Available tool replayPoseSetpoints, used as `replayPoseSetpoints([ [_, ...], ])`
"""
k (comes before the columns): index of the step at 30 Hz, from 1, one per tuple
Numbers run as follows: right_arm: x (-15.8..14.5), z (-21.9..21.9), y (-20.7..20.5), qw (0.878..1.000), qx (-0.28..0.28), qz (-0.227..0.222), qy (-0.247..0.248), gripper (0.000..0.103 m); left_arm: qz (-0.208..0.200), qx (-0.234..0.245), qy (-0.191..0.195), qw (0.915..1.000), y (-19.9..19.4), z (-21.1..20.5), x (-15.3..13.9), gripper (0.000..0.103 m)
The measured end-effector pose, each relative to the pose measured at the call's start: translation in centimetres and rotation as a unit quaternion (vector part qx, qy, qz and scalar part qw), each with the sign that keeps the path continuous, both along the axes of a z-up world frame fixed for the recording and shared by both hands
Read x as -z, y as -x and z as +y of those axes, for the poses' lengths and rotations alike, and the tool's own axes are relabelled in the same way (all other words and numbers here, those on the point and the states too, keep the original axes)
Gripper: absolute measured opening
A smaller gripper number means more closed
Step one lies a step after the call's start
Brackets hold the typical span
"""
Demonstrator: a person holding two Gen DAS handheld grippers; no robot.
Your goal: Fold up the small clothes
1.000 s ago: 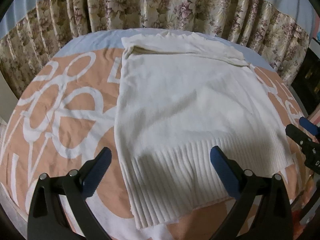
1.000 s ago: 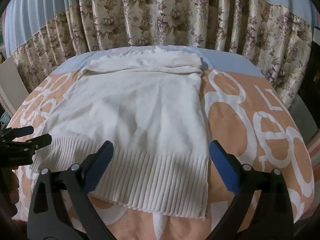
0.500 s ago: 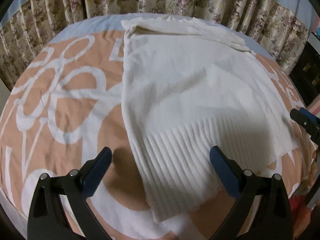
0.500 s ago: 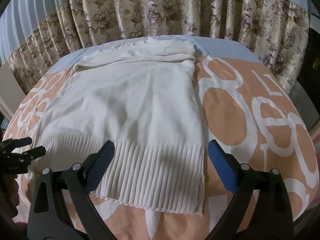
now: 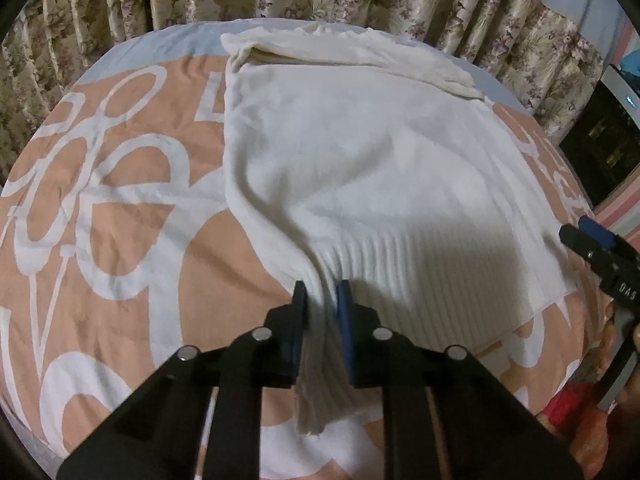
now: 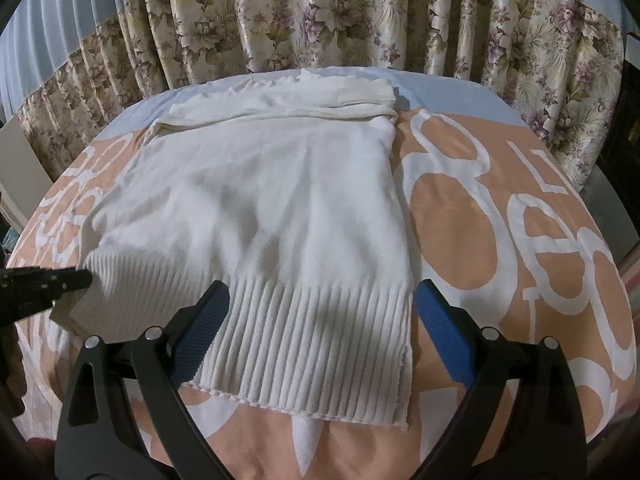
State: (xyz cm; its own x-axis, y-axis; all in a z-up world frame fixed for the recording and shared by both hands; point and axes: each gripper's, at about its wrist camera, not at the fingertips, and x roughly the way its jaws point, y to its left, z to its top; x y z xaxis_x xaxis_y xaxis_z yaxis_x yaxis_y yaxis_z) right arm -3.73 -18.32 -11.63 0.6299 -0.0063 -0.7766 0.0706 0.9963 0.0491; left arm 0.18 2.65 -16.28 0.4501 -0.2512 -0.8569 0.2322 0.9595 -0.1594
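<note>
Floral curtains [image 6: 320, 20] hang behind a bed [image 6: 500, 240] covered in an orange-and-white patterned spread, and on it I see a cream knit sweater [image 6: 280, 200] lying flat along the middle of the bed, its ribbed hem [image 6: 312, 340] at the near edge and its folded-over upper part toward the far edge by the curtains. I judge this layout, hem nearest and body smoothed out, to serve a fold that carries the hem away toward the far edge, with one corner taken by each tool. My left hand-held gripper [image 5: 322, 308] is at the hem's left corner; its jaws are closing, and the ribbed cloth is already bunched between the pads and pulled into a ridge. My right hand-held gripper [image 6: 320, 328] stands spread wide over the hem's right corner, one pad over the ribbing and the other just past the sweater's side edge over the bedspread, pinching nothing yet. I judge the right corner still to be taken before any lift.
</note>
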Motion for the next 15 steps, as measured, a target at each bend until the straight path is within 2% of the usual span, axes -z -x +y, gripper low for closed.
replayPoseSetpoints([
  [2, 0.2, -0.1, 0.0, 1.0, 0.0, 0.007, -0.005, 0.093, -0.005, -0.001, 0.0, 1.0, -0.2, 0.0, -0.3, 0.015],
  [7, 1.0, -0.5, -0.1, 1.0, 0.0, 0.024, -0.019, 0.081, -0.013, -0.004, -0.001, 0.9999, -0.8, -0.2, -0.6, 0.015],
  [13, 1.7, -2.0, 0.0, 0.998, 0.039, 0.04, -0.035, 0.076, -0.014, -0.007, 0.002, 0.9999, -0.9, -0.2, -0.7, 0.015],
  [14, 1.9, -2.3, -0.1, 0.997, 0.042, 0.047, -0.045, 0.073, -0.013, -0.008, 0.003, 0.9999, -0.9, -0.2, -0.6, 0.015],
  [15, 2.2, -2.7, -0.1, 0.996, 0.044, 0.054, -0.059, 0.063, -0.013, -0.009, 0.003, 0.9999, -0.9, -0.2, -0.6, 0.015],
])
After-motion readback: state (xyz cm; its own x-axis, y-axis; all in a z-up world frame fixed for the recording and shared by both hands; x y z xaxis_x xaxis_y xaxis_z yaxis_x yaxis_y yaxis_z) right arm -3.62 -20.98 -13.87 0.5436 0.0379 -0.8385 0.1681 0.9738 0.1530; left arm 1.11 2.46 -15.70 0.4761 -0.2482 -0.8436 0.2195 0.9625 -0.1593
